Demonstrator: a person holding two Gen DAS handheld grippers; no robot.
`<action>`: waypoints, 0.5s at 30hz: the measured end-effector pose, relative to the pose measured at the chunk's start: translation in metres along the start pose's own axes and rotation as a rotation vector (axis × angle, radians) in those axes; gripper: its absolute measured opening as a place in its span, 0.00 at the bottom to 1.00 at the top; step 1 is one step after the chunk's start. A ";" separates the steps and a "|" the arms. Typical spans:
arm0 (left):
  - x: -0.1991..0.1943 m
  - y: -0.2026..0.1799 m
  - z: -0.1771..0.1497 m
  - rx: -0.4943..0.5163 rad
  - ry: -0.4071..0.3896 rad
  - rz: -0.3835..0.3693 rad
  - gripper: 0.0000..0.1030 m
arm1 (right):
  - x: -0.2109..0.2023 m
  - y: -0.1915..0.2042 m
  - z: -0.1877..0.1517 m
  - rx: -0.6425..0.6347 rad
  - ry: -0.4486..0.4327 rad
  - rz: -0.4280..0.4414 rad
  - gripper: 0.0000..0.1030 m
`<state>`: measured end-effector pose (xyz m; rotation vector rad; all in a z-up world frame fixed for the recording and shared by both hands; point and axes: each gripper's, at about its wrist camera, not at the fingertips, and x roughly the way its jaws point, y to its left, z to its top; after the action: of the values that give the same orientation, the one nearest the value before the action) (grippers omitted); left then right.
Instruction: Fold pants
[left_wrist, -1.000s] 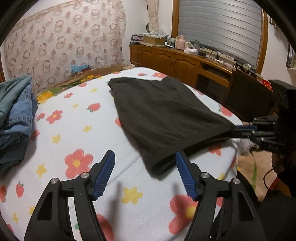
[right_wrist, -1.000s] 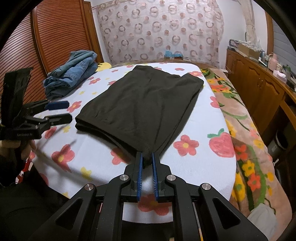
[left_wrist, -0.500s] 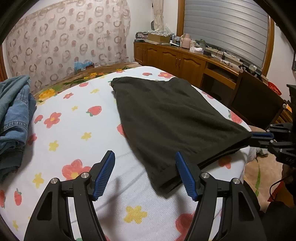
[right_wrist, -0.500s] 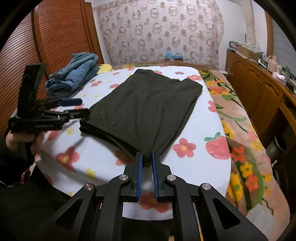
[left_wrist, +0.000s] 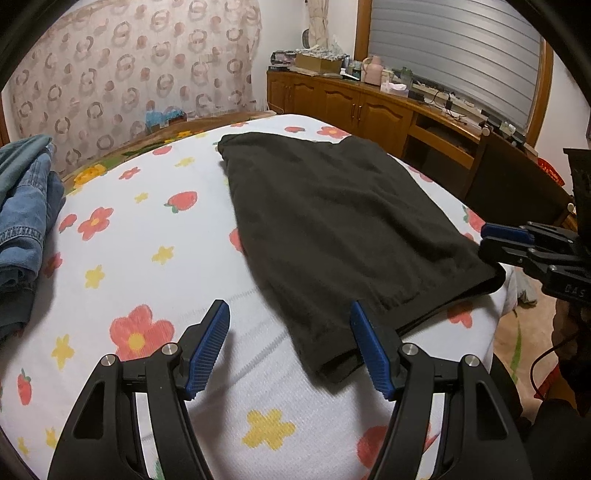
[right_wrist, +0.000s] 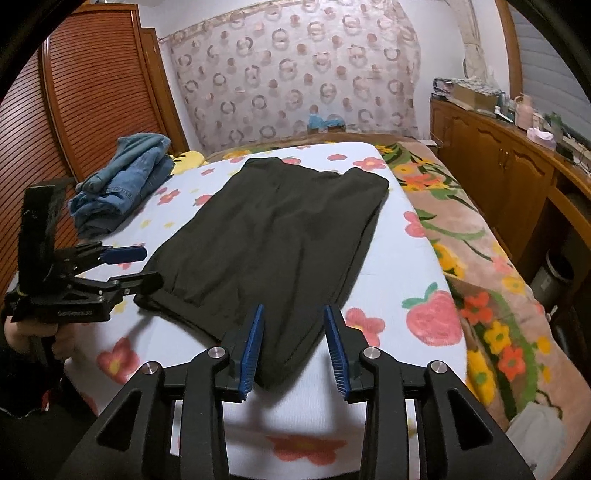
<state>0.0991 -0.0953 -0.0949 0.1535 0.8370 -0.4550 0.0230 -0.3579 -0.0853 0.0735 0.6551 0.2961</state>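
Dark folded pants (left_wrist: 332, 229) lie flat on the flowered bed sheet (left_wrist: 147, 236); they also show in the right wrist view (right_wrist: 280, 240). My left gripper (left_wrist: 290, 347) is open, its right finger by the pants' near corner, holding nothing. It also shows in the right wrist view (right_wrist: 136, 266) at the pants' left corner. My right gripper (right_wrist: 293, 343) is open, its fingers either side of the pants' near corner, which lies on the sheet. It also shows in the left wrist view (left_wrist: 495, 240) at the pants' right corner.
A pile of blue jeans (right_wrist: 125, 177) lies on the bed's far left, also in the left wrist view (left_wrist: 22, 218). A wooden cabinet (right_wrist: 509, 173) runs along the right wall. A floral blanket (right_wrist: 461, 236) covers the bed's right side. A louvred wardrobe (right_wrist: 74, 110) stands left.
My right gripper has opened and let go of the pants' corner, which now lies on the sheet. My left gripper stayed open and moved closer to the pants' near-left corner.
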 end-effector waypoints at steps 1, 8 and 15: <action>0.000 0.000 -0.001 -0.001 0.003 0.001 0.67 | 0.001 0.001 0.001 -0.001 0.000 0.002 0.34; 0.002 -0.001 -0.006 -0.002 0.011 -0.008 0.62 | 0.009 0.003 0.000 -0.011 0.025 -0.011 0.35; -0.002 -0.001 -0.011 -0.022 0.010 -0.053 0.51 | 0.015 0.003 -0.006 -0.020 0.071 -0.030 0.36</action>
<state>0.0896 -0.0924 -0.1004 0.1135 0.8573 -0.4951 0.0301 -0.3502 -0.0986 0.0346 0.7230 0.2773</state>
